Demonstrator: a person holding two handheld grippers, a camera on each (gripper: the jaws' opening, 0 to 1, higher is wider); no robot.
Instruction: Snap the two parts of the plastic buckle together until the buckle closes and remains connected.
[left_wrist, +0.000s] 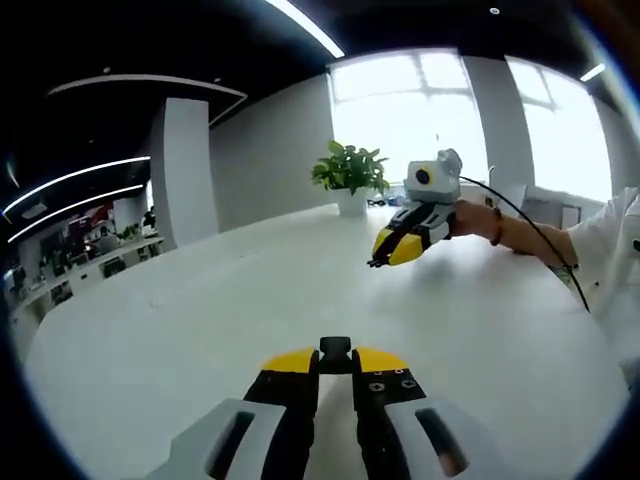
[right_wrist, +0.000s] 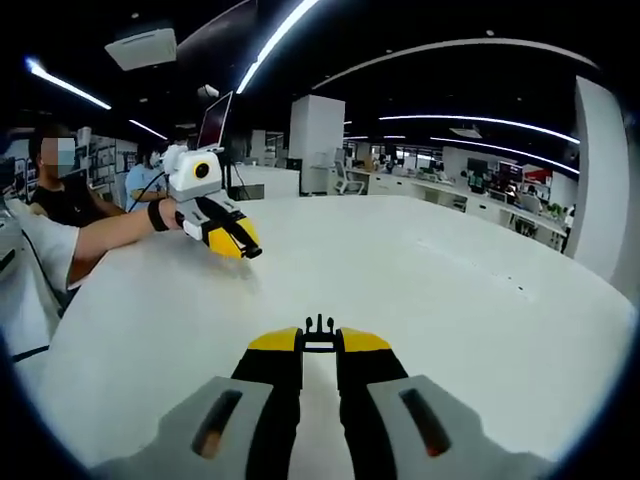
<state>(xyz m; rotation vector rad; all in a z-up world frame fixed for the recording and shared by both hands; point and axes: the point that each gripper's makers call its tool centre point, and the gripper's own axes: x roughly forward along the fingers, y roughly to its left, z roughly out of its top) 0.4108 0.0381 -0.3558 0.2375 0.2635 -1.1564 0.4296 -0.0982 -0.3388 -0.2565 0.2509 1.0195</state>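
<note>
With each half of the buckle pinched at a claw tip, we hold the socket piece (left_wrist: 335, 350) in the left claw (left_wrist: 335, 362), clenched on it, and the pronged piece (right_wrist: 319, 328) in the right claw (right_wrist: 319, 342), likewise clamped. Both hang above the white table (left_wrist: 180, 330), well apart and facing each other. We judge the joining not yet begun: the halves must meet and click, while the potted plant (left_wrist: 350, 175) stands far off.

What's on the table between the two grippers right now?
Nothing: in the left gripper view, bare white table separates the left gripper from the right gripper.
</note>
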